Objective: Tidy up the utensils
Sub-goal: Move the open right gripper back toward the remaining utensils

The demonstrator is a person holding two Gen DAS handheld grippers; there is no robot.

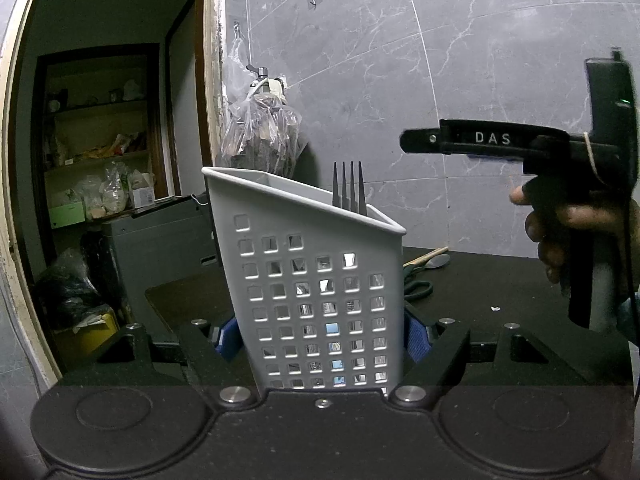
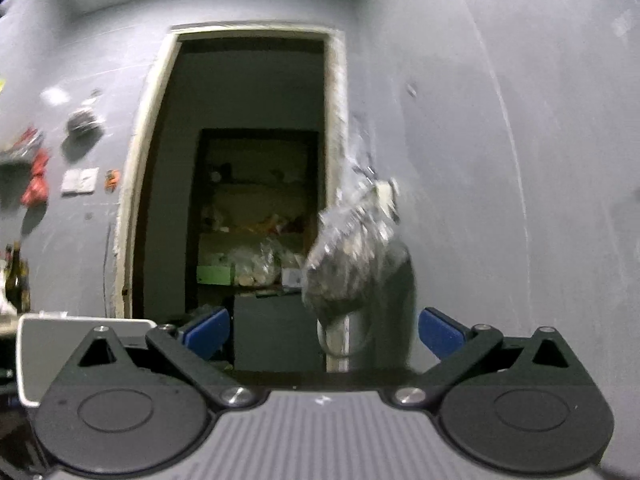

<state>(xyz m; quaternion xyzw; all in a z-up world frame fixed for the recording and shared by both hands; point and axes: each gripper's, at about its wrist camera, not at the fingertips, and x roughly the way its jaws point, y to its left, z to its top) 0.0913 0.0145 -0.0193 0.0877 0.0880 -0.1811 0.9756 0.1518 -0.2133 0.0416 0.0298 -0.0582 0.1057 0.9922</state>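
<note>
Left claw (image 1: 320, 338) clenched on grey perforated utensil caddy (image 1: 308, 276), blue pads (image 1: 416, 338) pressed to both lower sides at bottom centre of frame; probably to steady it upright while utensils get dropped in. Fork (image 1: 349, 188) already in caddy, tines up, poking over rim at mid-frame. Right claw (image 2: 322, 330) released, jaws spread wide, nothing between them; blurred doorway and wall ahead. Seen from left wrist view as black body at right edge of frame, held in a hand (image 1: 568, 228), above tabletop (image 1: 500, 280) and well apart from caddy. Spoon (image 1: 438, 261) with wooden handle and green-handled scissors (image 1: 418, 288) lay on tabletop just right of and behind caddy, not yet sorted. Plastic bag (image 1: 262, 136) hung on wall behind caddy.
</note>
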